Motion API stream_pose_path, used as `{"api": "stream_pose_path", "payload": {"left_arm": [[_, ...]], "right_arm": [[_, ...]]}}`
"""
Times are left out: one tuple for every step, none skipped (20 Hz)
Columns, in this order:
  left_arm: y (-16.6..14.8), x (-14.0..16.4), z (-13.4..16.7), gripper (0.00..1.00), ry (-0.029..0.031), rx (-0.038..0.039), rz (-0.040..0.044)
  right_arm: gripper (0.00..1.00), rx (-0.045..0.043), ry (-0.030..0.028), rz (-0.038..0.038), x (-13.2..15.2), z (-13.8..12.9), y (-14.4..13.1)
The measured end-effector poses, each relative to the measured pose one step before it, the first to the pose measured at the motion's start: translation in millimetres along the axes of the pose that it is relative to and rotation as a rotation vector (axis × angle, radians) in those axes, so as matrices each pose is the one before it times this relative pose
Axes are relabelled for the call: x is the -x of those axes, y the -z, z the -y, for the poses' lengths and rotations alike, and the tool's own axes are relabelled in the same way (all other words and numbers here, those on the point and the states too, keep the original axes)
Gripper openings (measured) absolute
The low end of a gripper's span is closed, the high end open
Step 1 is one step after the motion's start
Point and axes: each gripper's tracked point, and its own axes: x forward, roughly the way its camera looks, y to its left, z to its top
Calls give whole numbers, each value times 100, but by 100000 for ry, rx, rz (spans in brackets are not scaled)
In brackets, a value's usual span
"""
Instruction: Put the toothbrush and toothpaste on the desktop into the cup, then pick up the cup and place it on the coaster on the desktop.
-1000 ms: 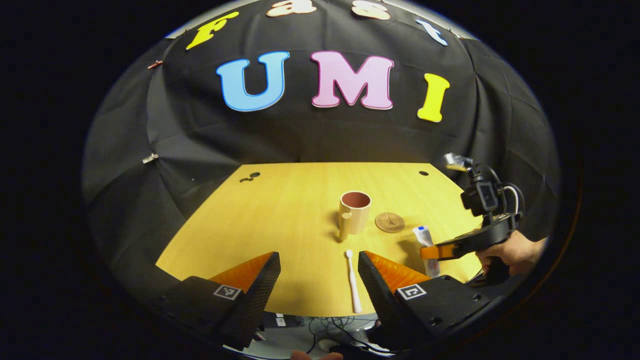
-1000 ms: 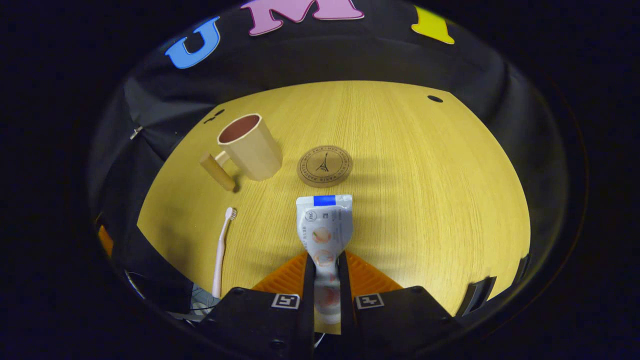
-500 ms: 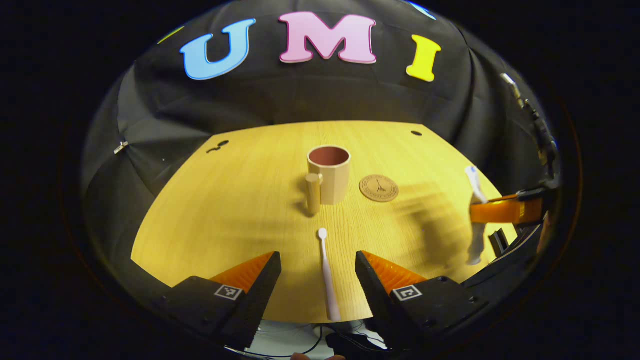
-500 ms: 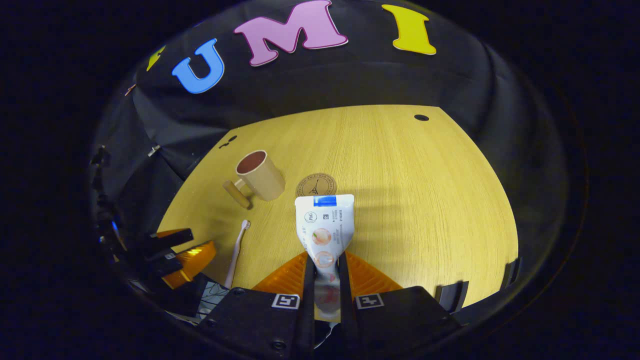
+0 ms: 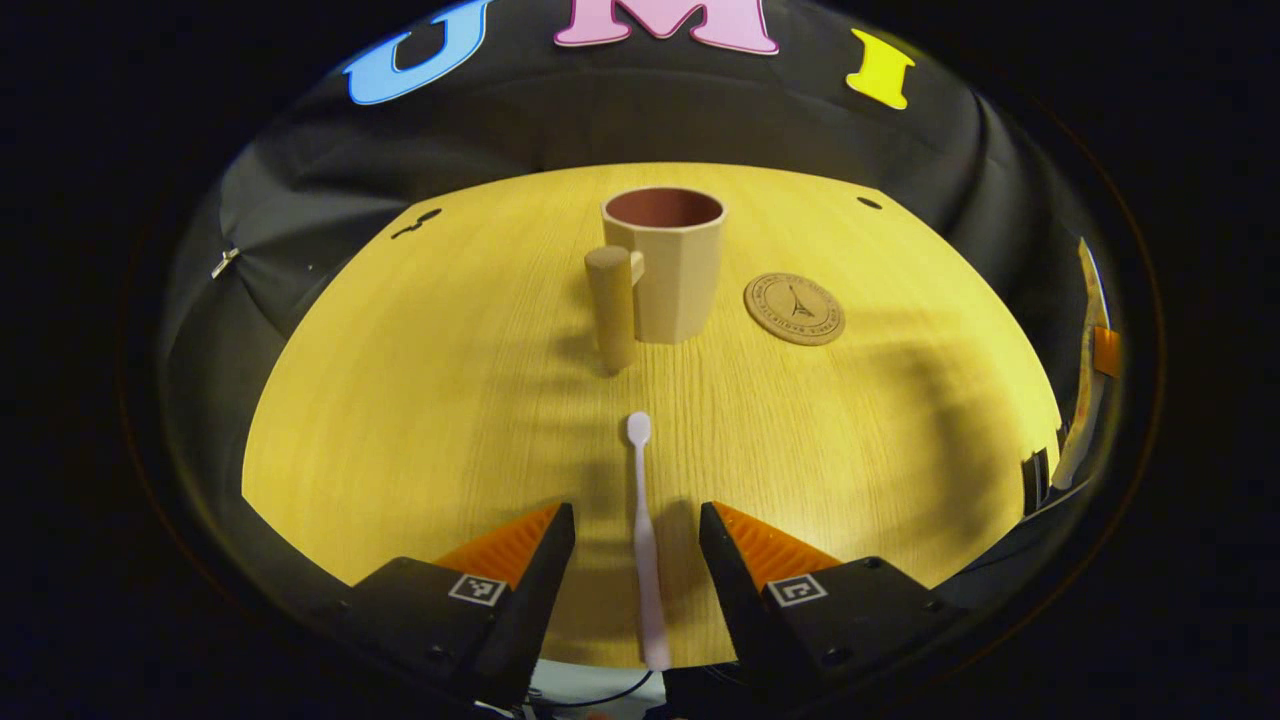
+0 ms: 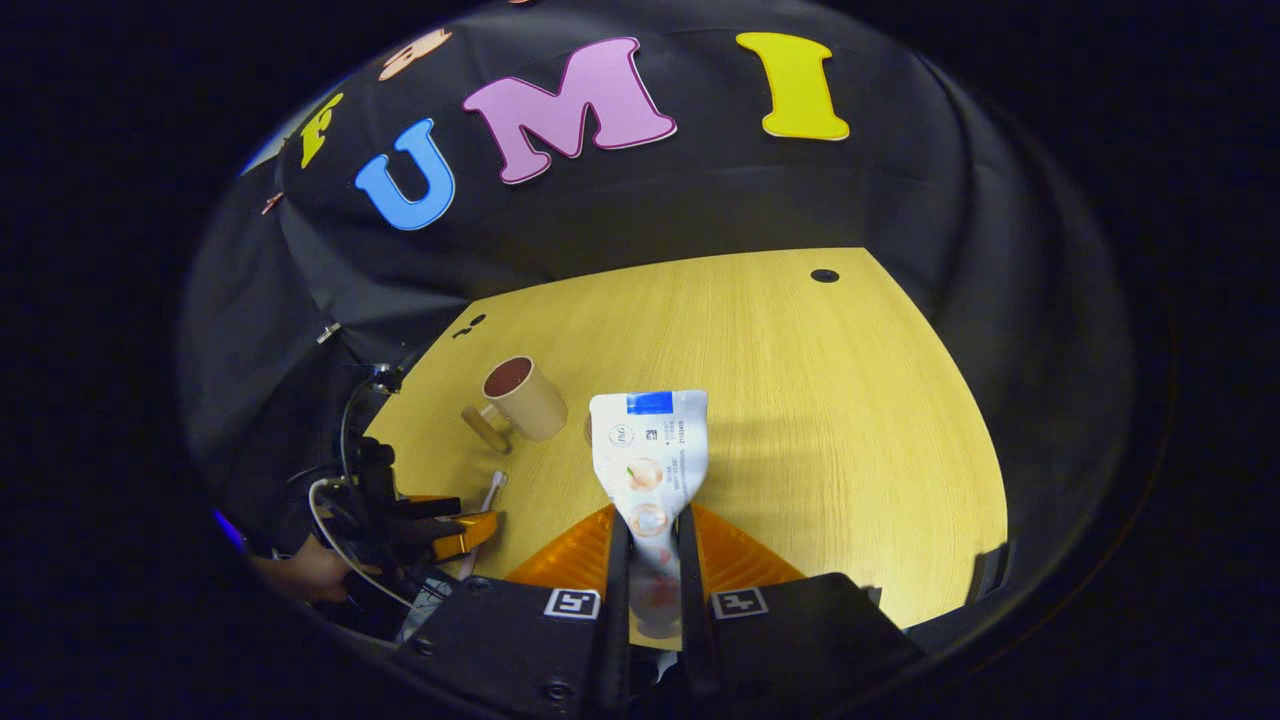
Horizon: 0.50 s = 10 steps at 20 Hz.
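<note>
A pale pink toothbrush (image 5: 643, 530) lies flat on the wooden desktop (image 5: 420, 400), head pointing at the cup. My left gripper (image 5: 634, 525) is open, one finger on each side of the handle, not touching it. The beige cup (image 5: 675, 265) with a stick handle stands upright beyond it, and the round cork coaster (image 5: 794, 308) lies to its right. My right gripper (image 6: 652, 535) is shut on the white toothpaste tube (image 6: 649, 455), held above the desktop. In the right gripper view the cup (image 6: 526, 400) stands to the left, the toothbrush (image 6: 488, 495) near it, and the left gripper (image 6: 440, 525) low at the left.
The black cloth wall rises behind the desktop. Small dark holes (image 5: 868, 203) mark the far corners of the desktop. The toothpaste tube (image 5: 1085, 370) shows edge-on at the far right of the left gripper view. A hand (image 6: 300, 575) holds the left gripper.
My left gripper moved forward and down until its fingers straddle the toothbrush handle. My right gripper rose with the toothpaste tube, so the desktop looks farther off.
</note>
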Motion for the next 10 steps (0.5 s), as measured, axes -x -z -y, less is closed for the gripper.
{"api": "stream_pose_path", "payload": {"left_arm": [[252,-329,51,78,-330,-212,-2330],[294,-45,16,77,-270,-270,-2333],[173,-88,261,76,678,72,-1692],[-325,-128,273,75,865,311,192],[0,-276,138,70,-265,365,-1431],[-36,-202,127,68,74,700,-275],[46,-54,161,74,253,1062,-1619],[41,35,97,69,117,1324,-949],[-18,-216,-10,68,-28,1328,-647],[25,211,62,66,-4,179,-170]], "right_arm": [[25,-783,-439,-72,24,121,-155],[25,-565,-410,103,-91,175,-105],[25,-229,-358,183,-69,189,-203],[25,-218,-562,64,-33,138,-176],[25,-507,-518,179,58,85,-176],[25,-584,-850,278,-122,34,-259],[26,-661,-865,313,-13,4,-268],[25,-784,-980,591,-164,-92,-281],[25,-1397,-1350,666,-115,-159,-378],[25,-1876,-1686,789,-50,-268,-354]]}}
